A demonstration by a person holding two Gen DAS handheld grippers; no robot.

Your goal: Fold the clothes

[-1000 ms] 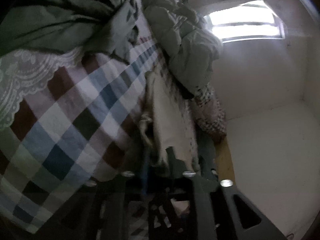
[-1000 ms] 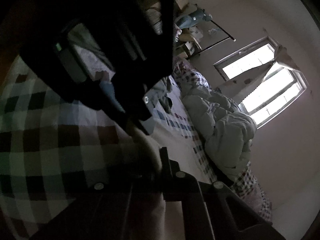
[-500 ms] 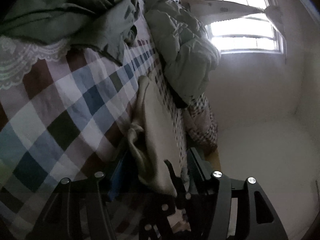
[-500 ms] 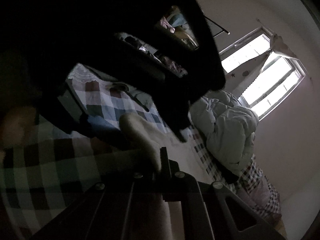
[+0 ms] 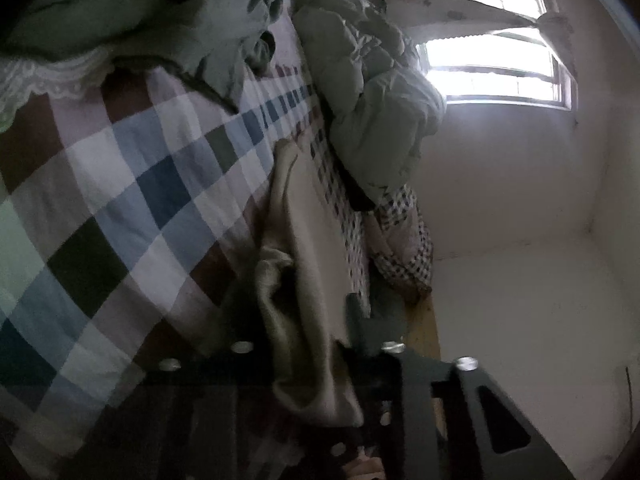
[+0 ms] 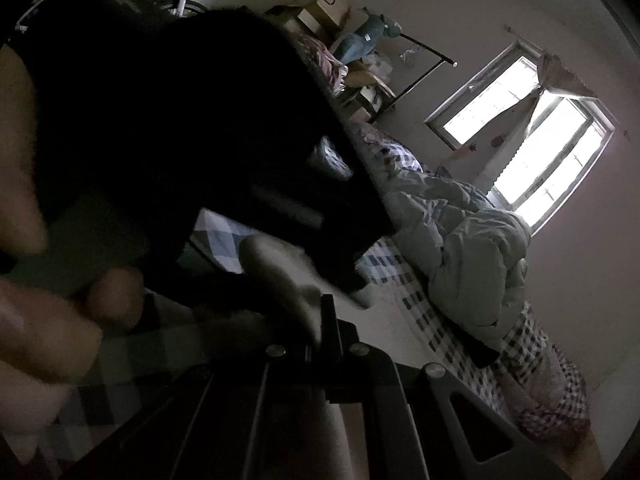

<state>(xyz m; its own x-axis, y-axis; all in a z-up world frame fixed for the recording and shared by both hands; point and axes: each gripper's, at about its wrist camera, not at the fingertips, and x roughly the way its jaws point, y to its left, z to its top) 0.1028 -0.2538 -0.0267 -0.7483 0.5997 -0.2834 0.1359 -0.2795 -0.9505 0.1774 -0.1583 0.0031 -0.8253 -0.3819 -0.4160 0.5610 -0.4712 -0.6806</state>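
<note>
A beige garment (image 5: 304, 280) lies on the checked bedsheet (image 5: 132, 208); its near edge is bunched and pinched in my left gripper (image 5: 312, 344), which is shut on it at the bottom of the left wrist view. In the right wrist view the same beige garment (image 6: 276, 276) is pinched in my right gripper (image 6: 316, 320), shut on a fold of it. The other gripper and the person's hand (image 6: 60, 320) fill the left of that view as a dark blurred mass, hiding much of the bed.
A crumpled pale green duvet (image 5: 372, 92) lies along the bed's far side by the window (image 5: 492, 68). Dark green clothes (image 5: 160, 20) and a lace-edged cloth (image 5: 48, 80) are heaped at the head. Boxes and a clothes rack (image 6: 400, 64) stand behind.
Both grippers have lifted and swung with the beige garment held. In the right view the left gripper and hand moved across, closer to the camera. The garment's edge hangs longer in the left gripper.
</note>
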